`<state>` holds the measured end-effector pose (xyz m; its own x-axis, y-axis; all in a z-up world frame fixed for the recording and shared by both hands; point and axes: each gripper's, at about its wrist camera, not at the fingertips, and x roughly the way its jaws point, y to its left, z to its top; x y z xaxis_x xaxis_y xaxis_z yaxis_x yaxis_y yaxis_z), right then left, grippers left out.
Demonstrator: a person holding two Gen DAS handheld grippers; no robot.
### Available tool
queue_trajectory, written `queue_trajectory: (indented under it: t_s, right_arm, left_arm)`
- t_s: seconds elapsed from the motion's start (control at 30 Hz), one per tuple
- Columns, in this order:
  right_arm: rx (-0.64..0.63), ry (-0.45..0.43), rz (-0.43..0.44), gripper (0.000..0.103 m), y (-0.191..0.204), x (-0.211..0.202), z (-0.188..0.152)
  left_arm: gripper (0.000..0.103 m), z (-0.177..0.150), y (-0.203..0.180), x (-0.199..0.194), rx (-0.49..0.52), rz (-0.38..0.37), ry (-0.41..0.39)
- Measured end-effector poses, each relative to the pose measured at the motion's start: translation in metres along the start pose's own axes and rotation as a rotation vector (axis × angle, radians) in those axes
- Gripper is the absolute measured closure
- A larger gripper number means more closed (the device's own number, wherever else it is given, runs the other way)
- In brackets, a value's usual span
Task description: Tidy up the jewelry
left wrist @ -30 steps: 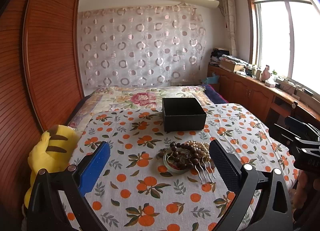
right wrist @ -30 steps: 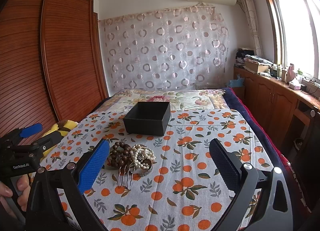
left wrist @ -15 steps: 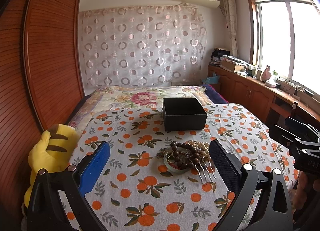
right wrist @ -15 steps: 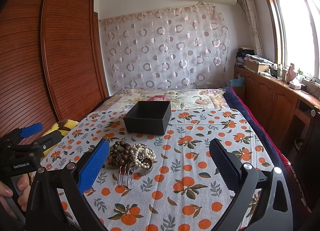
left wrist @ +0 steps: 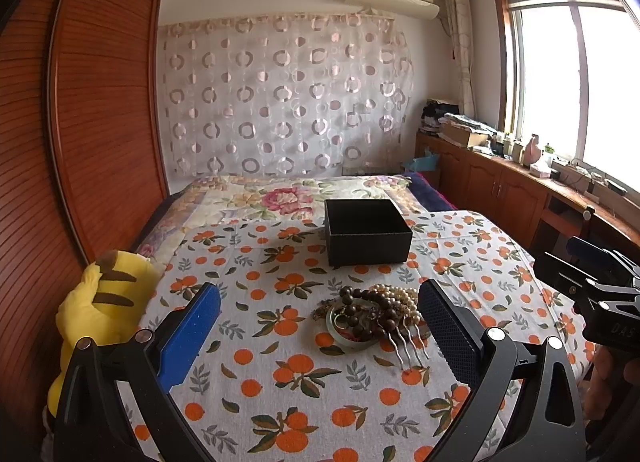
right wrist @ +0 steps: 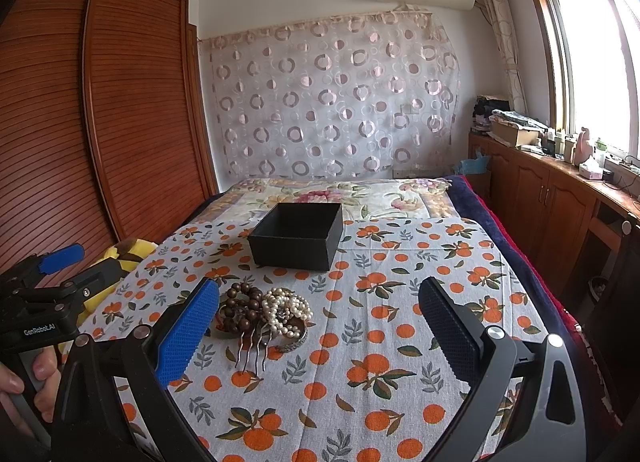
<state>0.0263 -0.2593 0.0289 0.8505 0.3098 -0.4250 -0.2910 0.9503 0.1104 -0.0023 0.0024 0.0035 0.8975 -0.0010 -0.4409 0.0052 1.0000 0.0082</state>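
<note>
Jewelry, a tangled heap of dark wooden beads, white pearls and a metal hair comb point(left wrist: 370, 312) point(right wrist: 264, 312), lies on the orange-print bedspread point(left wrist: 280, 362), just before the open black square box point(left wrist: 367, 230) point(right wrist: 298, 236). Left hand-held gripper point(left wrist: 320, 336) and right hand-held gripper point(right wrist: 320, 336) hover above the bed, each with its jaws wide apart and holding nothing.

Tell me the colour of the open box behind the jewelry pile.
The box is black inside and out, clearest in the right wrist view.

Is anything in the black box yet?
No, the right wrist view shows the black box empty, with the jewelry piled in front of it on the bedspread.
</note>
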Motion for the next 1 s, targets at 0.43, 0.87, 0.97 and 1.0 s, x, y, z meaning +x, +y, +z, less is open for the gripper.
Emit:
queue_trajectory:
  t_s: [0.43,0.87,0.97,1.0]
  right_arm:
    - [-0.002,0.000,0.000,0.002,0.0010,0.0007,-0.0015]
    - [-0.002,0.000,0.001,0.002,0.0021,0.0000,-0.0002]
    - [-0.002,0.001,0.001,0.002,0.0031,-0.0002,-0.0008]
    - [-0.001,0.002,0.001,0.002,0.0041,0.0005,-0.0015]
  left_arm:
    - [0.007,-0.0002,0.0000,-0.0002,-0.001,0.000,-0.001]
    - [0.007,0.0009,0.0006,-0.0012,-0.001,0.000,-0.002]
    - [0.007,0.0019,0.0012,-0.0017,-0.002,0.000,-0.001]
    - [0.007,0.0020,0.0014,-0.0016,-0.003,0.000,0.001]
